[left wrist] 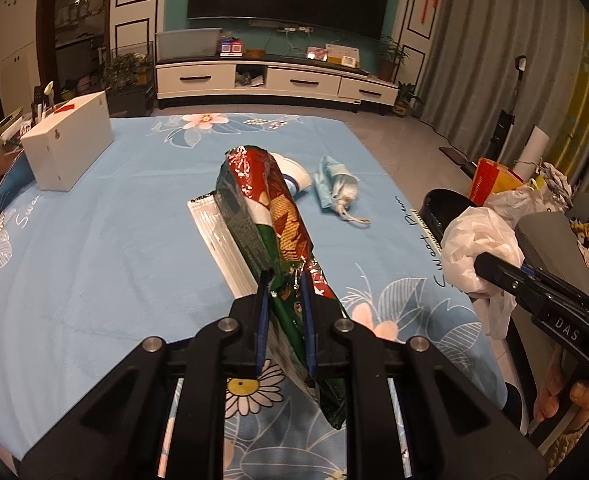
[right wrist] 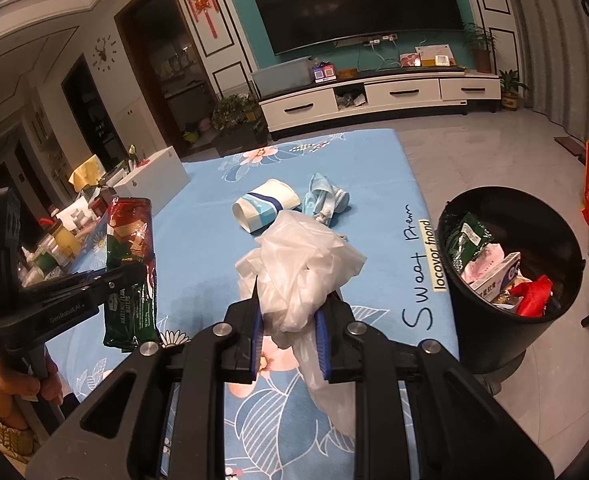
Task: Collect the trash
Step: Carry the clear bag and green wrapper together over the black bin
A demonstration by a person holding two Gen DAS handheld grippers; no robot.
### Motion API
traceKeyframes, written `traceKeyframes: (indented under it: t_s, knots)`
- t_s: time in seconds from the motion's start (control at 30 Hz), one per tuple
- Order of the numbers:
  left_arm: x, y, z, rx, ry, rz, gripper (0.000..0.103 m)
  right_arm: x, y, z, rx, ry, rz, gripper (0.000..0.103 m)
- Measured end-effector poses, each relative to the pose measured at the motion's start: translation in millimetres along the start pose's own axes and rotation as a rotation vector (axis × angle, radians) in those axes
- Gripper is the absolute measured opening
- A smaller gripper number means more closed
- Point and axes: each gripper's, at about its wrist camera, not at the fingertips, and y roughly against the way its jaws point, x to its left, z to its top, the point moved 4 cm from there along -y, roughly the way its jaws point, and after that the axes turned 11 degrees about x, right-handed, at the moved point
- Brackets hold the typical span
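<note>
The left tongs (left wrist: 285,280) are clenched on a wafer wrapper (left wrist: 262,216), red and green foil, gripped near its lower third. Seen from the left wrist, the wrapper's long axis runs away from the tongs, its far end tipped up and slightly left toward the TV wall, its near end trailing down below the fingers. From the right wrist the same wrapper (right wrist: 131,264) stands nearly upright in the air off the left edge of the blue floral worktop (right wrist: 198,240), clear of the cloth, red end up, green end hanging down.

The right tongs (right wrist: 288,300) are clenched on a crumpled white plastic bag (right wrist: 298,264). The bag bunches up above the fingers and a loose tail drops between them toward the cloth; it has no clear axis. In the left wrist view the bag (left wrist: 478,252) hangs at the right edge of the worktop.

A black bin (right wrist: 506,340) stands on the floor just beside the worktop's right edge, already holding wrappers, a carton and something red. On the cloth lie a paper cup (right wrist: 264,204) on its side, mouth toward the near left, and just beside it a bunched blue mask (right wrist: 324,198). A white box (left wrist: 68,144) sits at the far left. A hand (right wrist: 34,384) grips the left handle.
</note>
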Motion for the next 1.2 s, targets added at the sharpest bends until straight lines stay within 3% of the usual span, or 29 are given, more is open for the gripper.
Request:
traceKeyframes:
  t_s: [1.2]
  knots:
    - [-74, -8, 12, 0.015, -0.199, -0.004, 0.016, -64, 38, -10, -0.099, -0.153, -0.018, 0.022]
